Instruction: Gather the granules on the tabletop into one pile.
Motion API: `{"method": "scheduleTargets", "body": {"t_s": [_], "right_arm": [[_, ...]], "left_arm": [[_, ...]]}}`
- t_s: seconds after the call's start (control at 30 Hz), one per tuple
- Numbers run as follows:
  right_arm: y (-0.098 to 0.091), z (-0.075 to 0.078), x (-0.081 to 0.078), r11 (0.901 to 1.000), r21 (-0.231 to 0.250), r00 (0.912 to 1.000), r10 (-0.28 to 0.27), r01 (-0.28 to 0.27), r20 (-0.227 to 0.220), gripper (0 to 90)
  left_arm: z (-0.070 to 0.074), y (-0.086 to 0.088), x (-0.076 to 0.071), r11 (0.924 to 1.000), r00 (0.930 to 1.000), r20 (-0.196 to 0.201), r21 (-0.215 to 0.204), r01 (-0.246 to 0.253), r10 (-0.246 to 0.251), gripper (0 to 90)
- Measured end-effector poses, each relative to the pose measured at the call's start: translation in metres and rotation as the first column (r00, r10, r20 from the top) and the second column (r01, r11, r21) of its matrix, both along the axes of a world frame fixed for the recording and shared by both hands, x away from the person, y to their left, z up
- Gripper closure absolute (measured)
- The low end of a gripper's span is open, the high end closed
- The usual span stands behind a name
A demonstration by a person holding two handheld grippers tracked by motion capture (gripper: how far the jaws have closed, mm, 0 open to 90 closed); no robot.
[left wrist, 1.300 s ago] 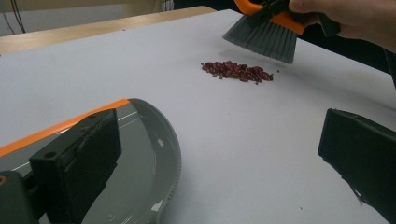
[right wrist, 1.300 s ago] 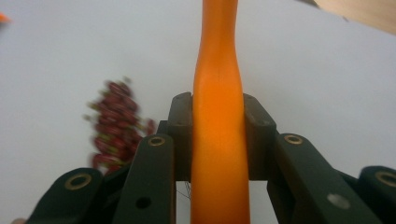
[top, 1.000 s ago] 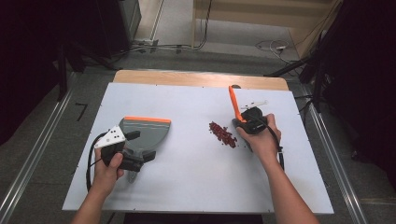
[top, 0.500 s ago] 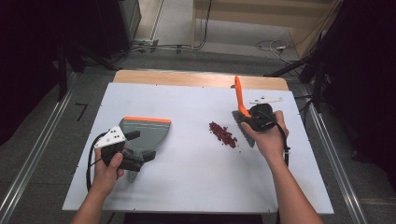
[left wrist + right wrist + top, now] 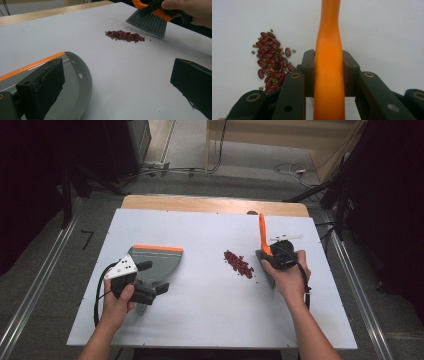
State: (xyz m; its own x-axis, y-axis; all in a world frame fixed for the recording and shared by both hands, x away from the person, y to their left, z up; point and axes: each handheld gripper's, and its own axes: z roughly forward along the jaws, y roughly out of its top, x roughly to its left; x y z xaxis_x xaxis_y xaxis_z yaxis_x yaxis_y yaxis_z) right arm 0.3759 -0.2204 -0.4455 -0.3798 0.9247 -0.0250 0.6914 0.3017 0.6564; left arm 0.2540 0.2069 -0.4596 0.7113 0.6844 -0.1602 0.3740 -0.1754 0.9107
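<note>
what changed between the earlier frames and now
The right gripper, shut on the brush, swung its orange handle from leaning left to nearly upright and shifted slightly right of the beans. The left gripper stayed on the dustpan; the beans lie where they were.

Both forearms bare, no sleeves showing. Left gripper has a black body, a grey three-cornered plate with small dark holes on top, blocky black jaws, and a black cable looping by the wrist. Right gripper is black too, with brass-ringed screw holes along its jaw arms, a white bar on top, and a black cable trailing along the forearm.
</note>
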Motion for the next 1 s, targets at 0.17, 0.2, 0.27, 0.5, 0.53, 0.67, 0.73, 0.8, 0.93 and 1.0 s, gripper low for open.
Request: {"method": "scheduleTargets", "body": {"t_s": [0.17,0.2,0.27,0.5,0.53,0.67,0.73,0.8,0.93,1.0], "right_arm": [[0.022,-0.006,0.003,0.9999,-0.008,0.9999,-0.012,0.012,-0.006,68.3],[0.026,-0.007,0.003,0.9999,-0.009,0.9999,-0.012,0.012,-0.007,68.2],[0.033,-0.007,0.005,0.9997,-0.018,0.9998,-0.015,0.014,-0.014,68.2],[0.042,-0.004,0.009,0.9999,0.003,0.9995,-0.011,0.011,-0.030,68.3],[0.040,-0.002,0.010,0.9999,0.011,0.9995,-0.009,0.010,-0.029,68.3],[0.032,0.006,0.008,0.9993,0.036,0.9998,-0.012,0.013,-0.017,68.3],[0.027,0.010,0.007,0.9990,0.045,1.0000,-0.002,0.003,-0.007,68.3],[0.022,0.014,0.004,0.9982,0.060,1.0000,-0.001,0.000,0.005,68.3],[0.008,0.021,-0.003,0.9952,0.095,0.9994,0.021,-0.023,0.027,68.3],[0.001,0.024,-0.008,0.9926,0.116,0.9987,0.031,-0.036,0.039,68.3]], "left_arm": [[0.000,0.002,0.000,1.0000,1.0000,-0.001,-0.004,-0.001,0.001,0.0],[0.000,0.002,0.000,1.0000,1.0000,-0.001,-0.002,0.000,0.000,0.0],[0.000,0.002,0.000,1.0000,1.0000,0.001,-0.001,0.000,0.000,0.0],[0.001,0.003,0.000,1.0000,1.0000,0.005,-0.005,-0.005,0.005,0.0],[0.001,0.003,0.000,1.0000,1.0000,0.005,-0.005,-0.005,0.005,0.0],[0.001,0.004,0.000,1.0000,1.0000,0.004,-0.007,-0.004,0.004,0.0],[0.000,0.004,0.000,1.0000,1.0000,0.006,-0.006,-0.004,0.004,0.0],[0.000,0.003,0.000,1.0000,1.0000,0.003,-0.004,-0.005,0.005,0.0],[0.000,0.003,0.000,1.0000,1.0000,0.003,-0.003,-0.007,0.007,0.0],[0.000,0.003,0.000,1.0000,0.9999,0.007,-0.004,-0.008,0.008,0.0]]}}
